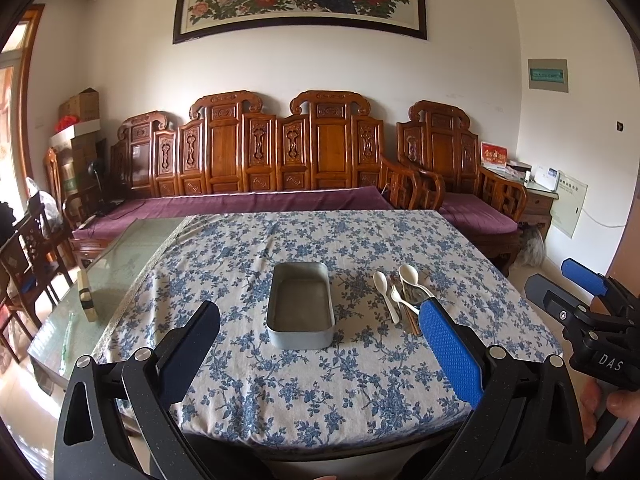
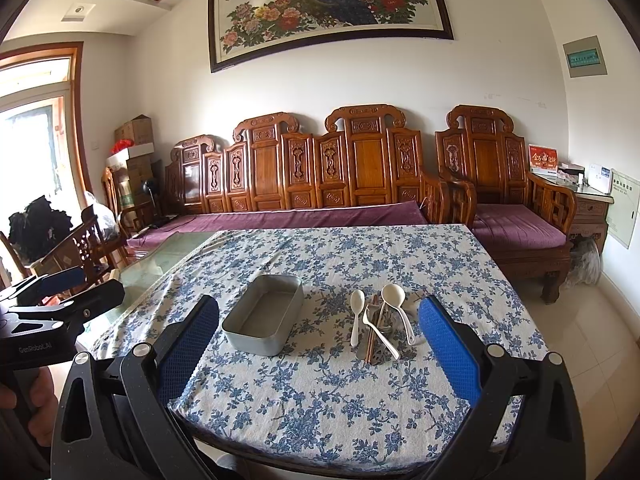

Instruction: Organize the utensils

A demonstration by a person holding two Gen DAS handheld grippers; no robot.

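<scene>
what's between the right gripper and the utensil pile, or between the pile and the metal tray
Nothing visible. The right gripper is open and hovers over bare tablecloth, with the utensil pile straight ahead. The empty metal tray sits just left of the pile, with only cloth in the gap between them.

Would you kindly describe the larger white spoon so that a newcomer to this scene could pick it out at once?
Start at the table covered by the blue-and-white floral cloth, then find the empty grey rectangular metal tin near its middle. Just right of the tin lies a small heap of cutlery; the larger white round-bowled spoon lies on its right side. Its bowl is rounder and wider than that of the smaller white spoon to its left.
</scene>
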